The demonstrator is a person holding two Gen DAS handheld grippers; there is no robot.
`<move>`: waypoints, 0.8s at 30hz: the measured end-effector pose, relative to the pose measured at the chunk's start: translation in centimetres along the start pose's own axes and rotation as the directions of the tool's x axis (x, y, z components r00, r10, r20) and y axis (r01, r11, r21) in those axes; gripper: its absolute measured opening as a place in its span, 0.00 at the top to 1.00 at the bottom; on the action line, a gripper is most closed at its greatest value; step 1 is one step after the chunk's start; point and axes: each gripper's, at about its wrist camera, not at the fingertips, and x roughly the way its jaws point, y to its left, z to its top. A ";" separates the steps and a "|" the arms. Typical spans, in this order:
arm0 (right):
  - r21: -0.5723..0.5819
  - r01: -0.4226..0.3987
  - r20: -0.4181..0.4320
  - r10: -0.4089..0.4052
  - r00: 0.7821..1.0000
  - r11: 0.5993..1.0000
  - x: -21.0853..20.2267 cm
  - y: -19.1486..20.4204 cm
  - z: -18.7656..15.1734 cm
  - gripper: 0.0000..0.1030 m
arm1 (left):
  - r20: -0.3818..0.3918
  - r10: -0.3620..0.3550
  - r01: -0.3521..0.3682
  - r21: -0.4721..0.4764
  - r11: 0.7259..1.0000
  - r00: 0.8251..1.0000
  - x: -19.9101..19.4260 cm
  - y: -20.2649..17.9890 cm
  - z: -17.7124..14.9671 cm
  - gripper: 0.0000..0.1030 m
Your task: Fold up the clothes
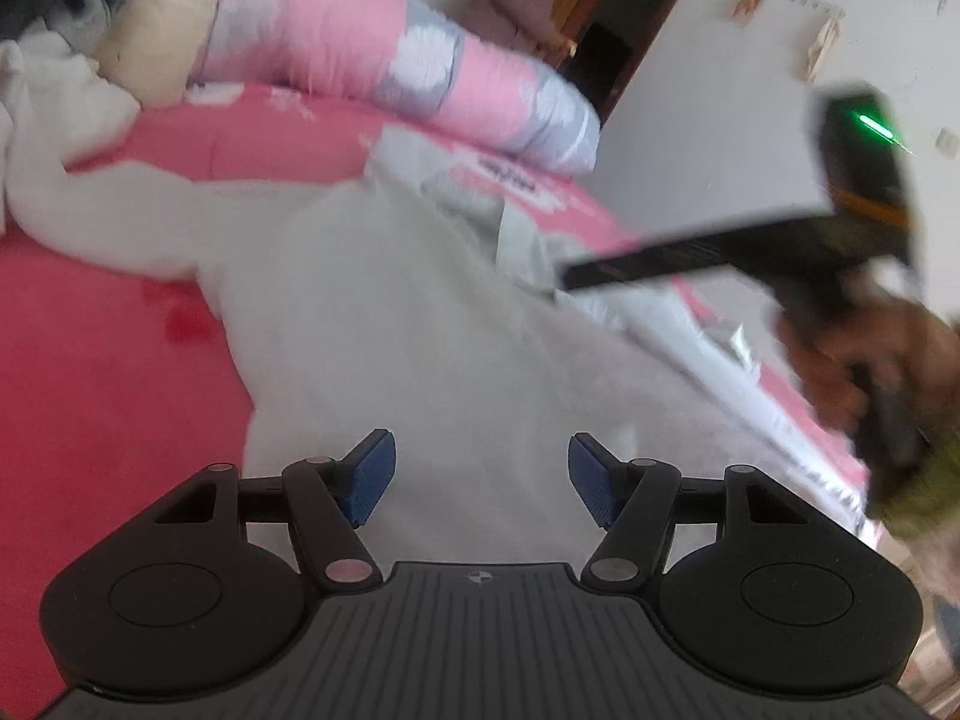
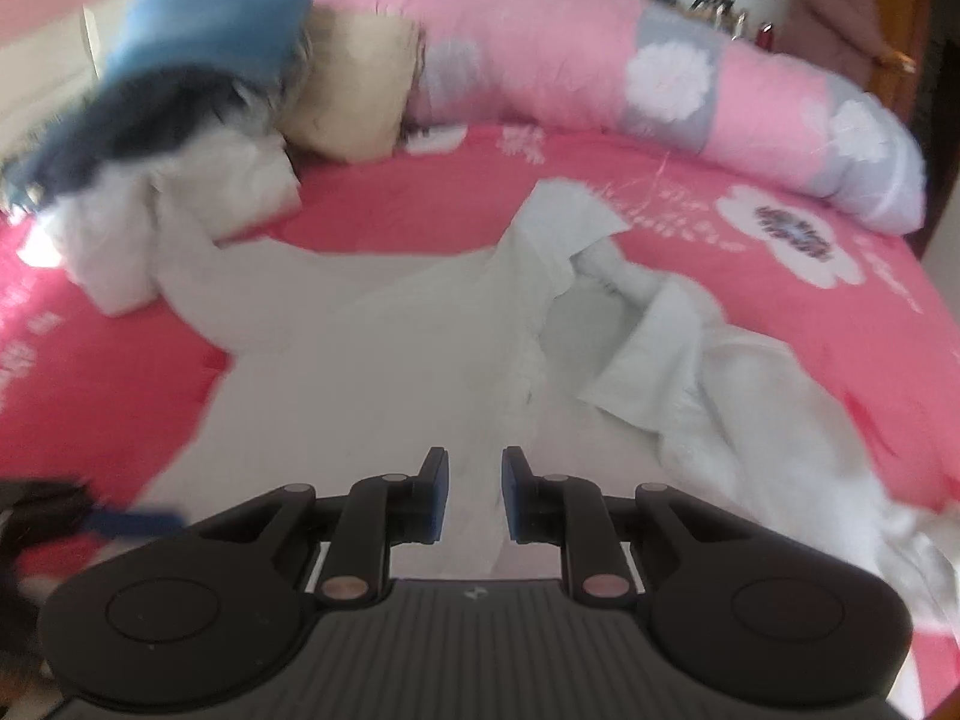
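White shirt point(image 2: 372, 360) spread collar-up on the pink bed point(image 2: 750, 324). Right gripper point(image 2: 474, 495), jaws slightly parted, above its lower part; contact unclear. Blurred clothes pile point(image 2: 180, 138) at upper left.

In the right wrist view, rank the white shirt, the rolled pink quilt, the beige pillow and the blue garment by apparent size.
1. white shirt, though it lies nearest the camera
2. rolled pink quilt
3. blue garment and beige pillow: too alike to rank

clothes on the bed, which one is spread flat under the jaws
The white collared shirt lying spread on the pink bedsheet; the blue and dark clothes sit bunched in a heap by the beige pillow.
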 end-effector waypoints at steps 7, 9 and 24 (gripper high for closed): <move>0.104 -0.004 -0.089 0.013 0.996 0.995 7.0 -2.8 -1.5 0.82 | -0.001 -0.002 0.002 0.025 1.000 1.000 0.1 0.3 -1.0 0.38; 0.150 0.046 -0.097 -0.032 0.995 0.988 6.4 -4.3 -1.0 0.81 | 0.001 -0.005 0.005 0.034 0.999 1.000 0.0 0.3 -1.2 0.38; 0.272 0.207 -0.075 -0.194 0.978 0.940 16.5 -10.6 9.0 0.80 | 0.005 -0.016 0.016 0.030 0.999 1.000 0.2 0.7 -1.5 0.37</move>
